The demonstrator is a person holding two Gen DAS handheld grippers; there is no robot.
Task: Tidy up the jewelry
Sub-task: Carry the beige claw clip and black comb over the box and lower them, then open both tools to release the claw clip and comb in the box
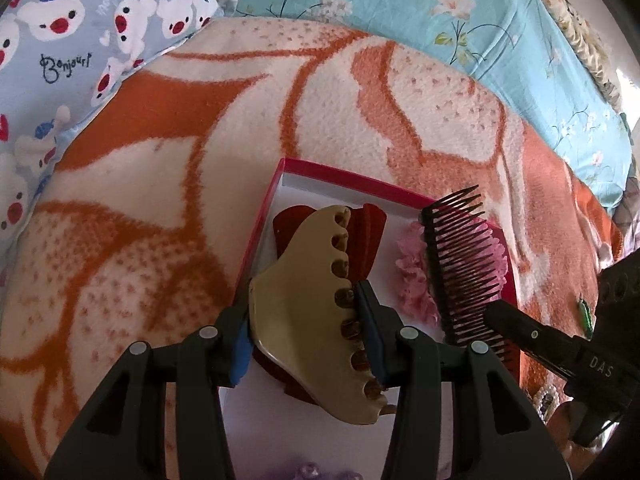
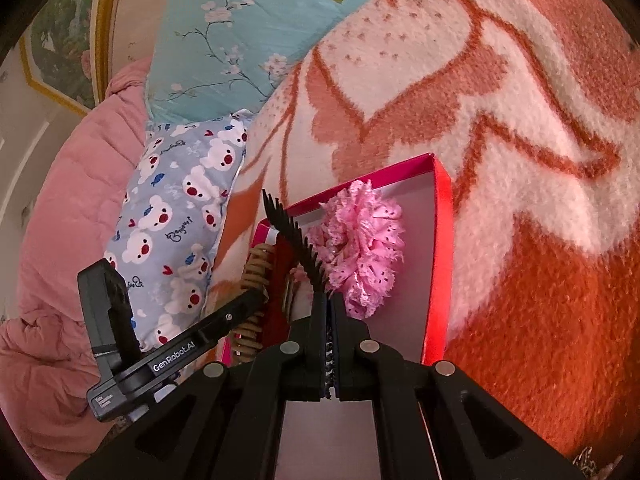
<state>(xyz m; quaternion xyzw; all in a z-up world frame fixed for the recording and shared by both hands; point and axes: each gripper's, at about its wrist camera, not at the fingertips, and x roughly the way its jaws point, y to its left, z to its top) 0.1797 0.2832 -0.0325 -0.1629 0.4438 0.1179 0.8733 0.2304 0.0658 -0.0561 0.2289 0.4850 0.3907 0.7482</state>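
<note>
Left gripper [image 1: 304, 312]: jaws partly apart and clamped on the cream claw clip [image 1: 316, 316], one pad against its smooth back, the other against its toothed side.
Cream claw clip: held over the red box [image 1: 340, 176], its teeth facing right in the left wrist view, just above a dark red clip [image 1: 290, 220] that lies inside the box.
Right gripper [image 2: 330, 320]: jaws pressed together on the spine of the black comb [image 2: 296, 240] (only a sliver of teeth shows between the pads).
Black comb: juts forward from the right gripper over the box, teeth turned toward the pink lace scrunchie [image 2: 360, 244], its far end reaching past the box's far edge.
Pink lace scrunchie: inside the box, just beside the comb and right of the clips.
Red box: open, white inside, resting on the orange-and-cream blanket [image 1: 160, 184] on a bed.
Surroundings: a bear-print pillow [image 1: 60, 40] and a blue floral sheet [image 1: 440, 8] lie beyond the blanket.
</note>
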